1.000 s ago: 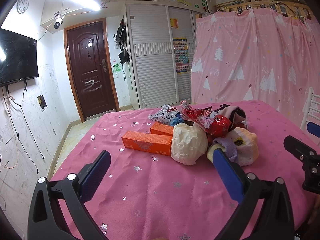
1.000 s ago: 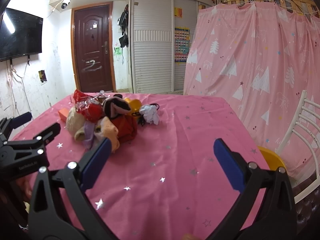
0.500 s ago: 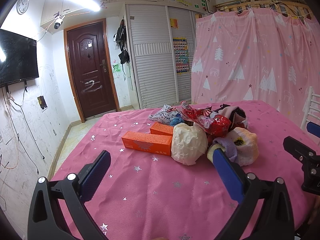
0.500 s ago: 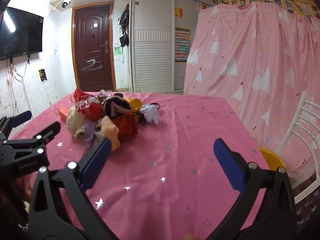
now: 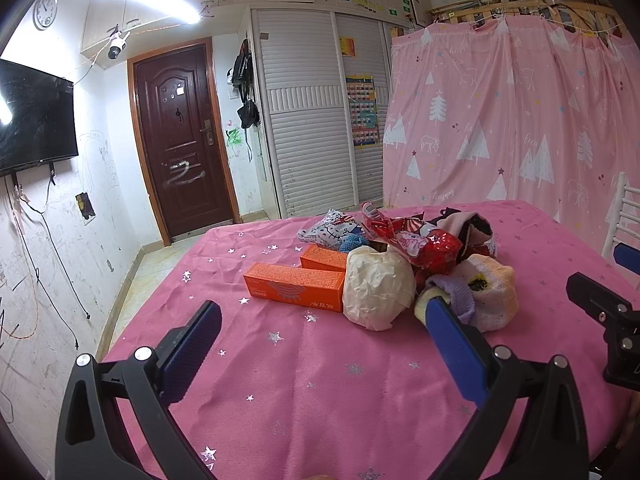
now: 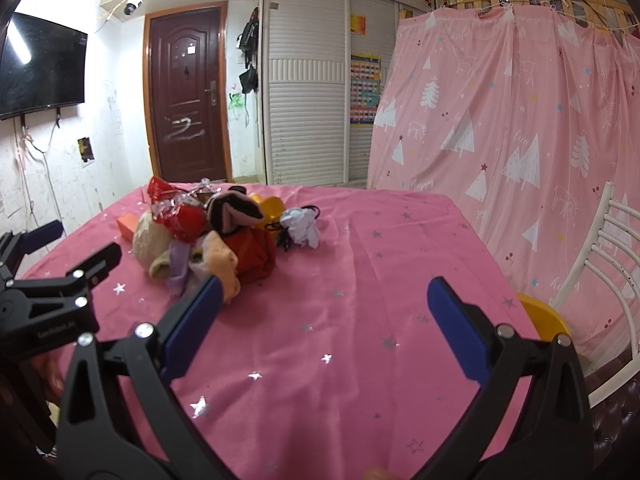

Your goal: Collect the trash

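Observation:
A heap of clutter lies on the pink star-print tablecloth [image 5: 304,376]. In the left wrist view it holds two orange boxes [image 5: 294,285], a crumpled cream paper ball [image 5: 378,288], red shiny wrappers [image 5: 416,240] and rolled socks [image 5: 486,292]. My left gripper [image 5: 322,314] is open, low over the cloth, just short of the boxes and paper ball. From the right wrist view the same heap [image 6: 208,236] sits at left, with a crumpled white wrapper [image 6: 302,229] beside it. My right gripper [image 6: 324,294] is open over bare cloth, to the right of the heap.
A white metal chair [image 6: 600,264] and a yellow seat [image 6: 542,316] stand off the table's right side. A pink curtain [image 5: 512,120] hangs behind. A brown door [image 5: 180,140], a wall TV [image 5: 36,116] and louvred wardrobe doors [image 5: 316,120] lie beyond.

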{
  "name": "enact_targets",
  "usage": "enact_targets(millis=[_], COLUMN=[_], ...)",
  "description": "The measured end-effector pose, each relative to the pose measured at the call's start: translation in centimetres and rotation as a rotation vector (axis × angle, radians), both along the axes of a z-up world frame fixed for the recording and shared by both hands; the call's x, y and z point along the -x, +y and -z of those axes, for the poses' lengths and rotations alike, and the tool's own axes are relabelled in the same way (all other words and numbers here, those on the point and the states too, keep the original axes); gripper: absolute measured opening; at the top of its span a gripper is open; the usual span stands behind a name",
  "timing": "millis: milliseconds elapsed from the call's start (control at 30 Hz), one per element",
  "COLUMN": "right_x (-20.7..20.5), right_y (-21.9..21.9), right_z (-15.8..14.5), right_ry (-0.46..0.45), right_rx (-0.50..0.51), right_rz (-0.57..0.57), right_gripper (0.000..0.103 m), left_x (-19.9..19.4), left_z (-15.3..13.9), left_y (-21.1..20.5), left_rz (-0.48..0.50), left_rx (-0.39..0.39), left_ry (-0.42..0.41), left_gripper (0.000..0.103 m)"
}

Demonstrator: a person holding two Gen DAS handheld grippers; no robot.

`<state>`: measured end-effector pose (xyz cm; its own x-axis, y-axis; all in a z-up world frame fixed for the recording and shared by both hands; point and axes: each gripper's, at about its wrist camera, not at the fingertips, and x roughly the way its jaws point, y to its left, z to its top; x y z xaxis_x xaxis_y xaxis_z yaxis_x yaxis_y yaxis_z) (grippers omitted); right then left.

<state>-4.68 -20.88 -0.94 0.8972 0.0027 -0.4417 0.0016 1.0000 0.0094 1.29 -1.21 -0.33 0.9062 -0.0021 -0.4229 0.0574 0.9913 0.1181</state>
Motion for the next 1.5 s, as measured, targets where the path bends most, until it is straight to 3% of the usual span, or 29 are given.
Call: enact_targets(millis=[400, 567, 733, 867, 933, 1000, 1033, 1133, 1400, 1500], right_x=[0.0, 0.2, 0.0, -0.5, -1.0, -1.6, -2.0, -3.5, -5.6, -6.0], right_y=[0.0, 0.3, 0.0, 0.4, 1.0, 1.5, 1.8, 2.8, 5.1, 5.9], right_z=[0.0, 0.0, -0.5, -0.9, -1.1, -1.3, -1.4, -1.0, -0.6, -0.2], right_ry=[0.0, -0.01, 0.024, 0.069, 0.097, 0.127, 0.149, 0.216, 0.299, 0.326], right_rx=[0.001, 0.002, -0.026, -0.04, -0.051, -0.076, -0.078, -0.07, -0.004, 0.018], right_rz=[0.0, -0.038, -0.131, -0.206, -0.246, -0.289, -0.307, -0.341, -0.364, -0.369], right_gripper=[0.098, 0.099, 0.099, 0.098, 0.098, 0.093, 0.082, 0.068, 0.066, 0.063], left_x=[-0.2, -2.3, -3.5, -5.8, -7.4, -8.1, -8.3, -8.7, -9.5, -10.0], left_z=[0.1, 0.4, 0.3, -0.6, -1.0, -1.2, -1.4, -1.6, -1.3, -0.8], left_y=[0.1, 0.7, 2.4, 4.3, 4.4, 4.3, 4.2, 4.0, 2.0, 1.5], left_rz=[0.007, 0.13, 0.151, 0.188, 0.197, 0.192, 0.201, 0.251, 0.364, 0.395], left_rx=[0.001, 0.037, 0.049, 0.135, 0.137, 0.08, 0.054, 0.055, 0.08, 0.091], left_ry=[0.011, 0.181, 0.238, 0.311, 0.359, 0.349, 0.341, 0.356, 0.37, 0.395], left_gripper=[0.095, 0.095, 0.095, 0.095, 0.094, 0.087, 0.082, 0.073, 0.071, 0.059])
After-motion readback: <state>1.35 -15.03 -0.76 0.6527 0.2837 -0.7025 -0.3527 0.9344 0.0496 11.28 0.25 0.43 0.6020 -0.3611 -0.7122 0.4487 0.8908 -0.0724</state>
